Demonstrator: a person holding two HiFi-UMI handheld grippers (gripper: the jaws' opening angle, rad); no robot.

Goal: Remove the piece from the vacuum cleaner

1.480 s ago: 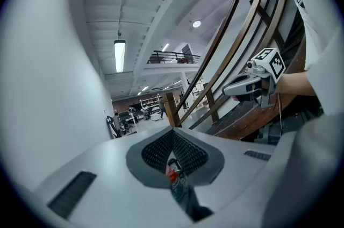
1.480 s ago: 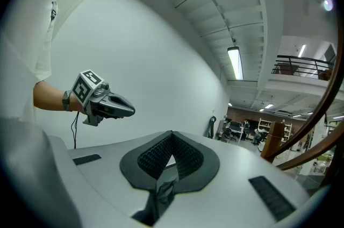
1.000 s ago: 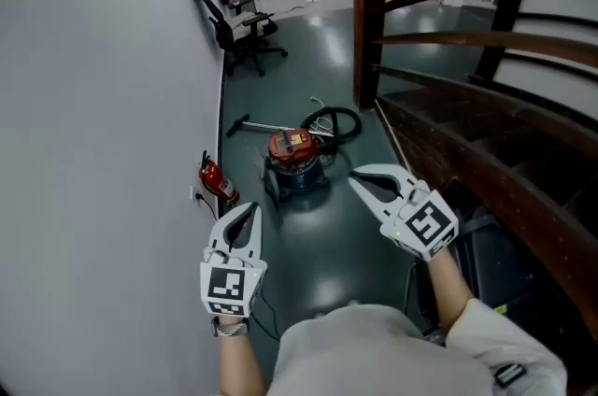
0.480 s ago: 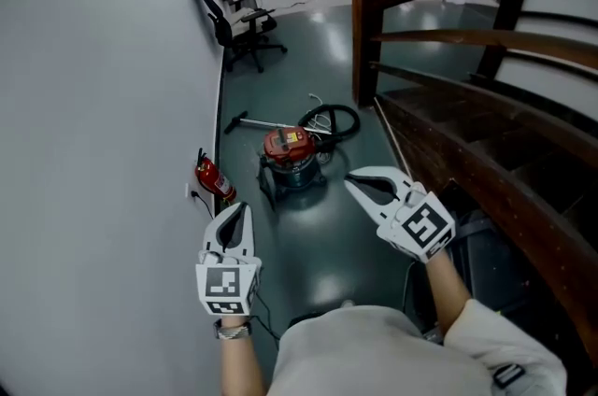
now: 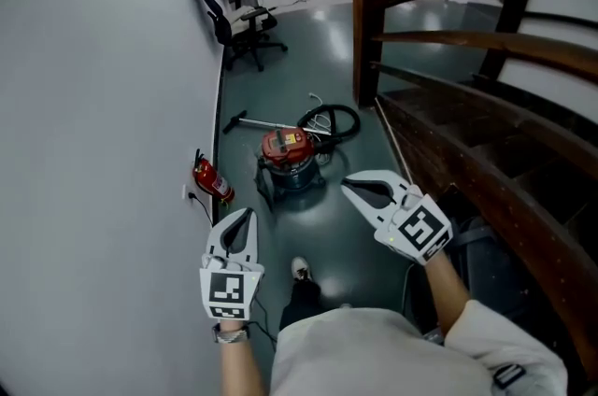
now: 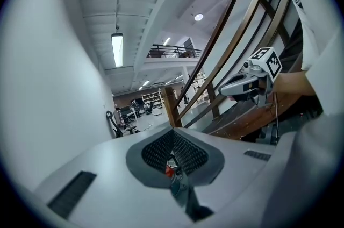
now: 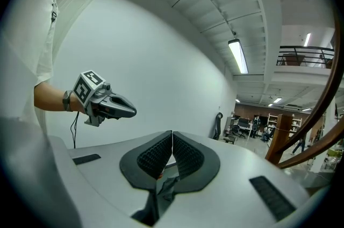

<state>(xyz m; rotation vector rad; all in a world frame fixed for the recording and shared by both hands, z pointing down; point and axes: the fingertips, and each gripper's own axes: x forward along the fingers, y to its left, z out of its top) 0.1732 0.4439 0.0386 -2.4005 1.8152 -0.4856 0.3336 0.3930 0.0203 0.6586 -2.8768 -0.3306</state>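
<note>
Both jaws clenched on nothing: left gripper (image 5: 245, 219), right gripper (image 5: 353, 188). Vacuum cleaner (image 5: 291, 153) stands well ahead of the tips, between them. Its wand (image 5: 262, 125) looks rigid and light, so grip mid-tube; the hose (image 5: 336, 117) would flex.
</note>
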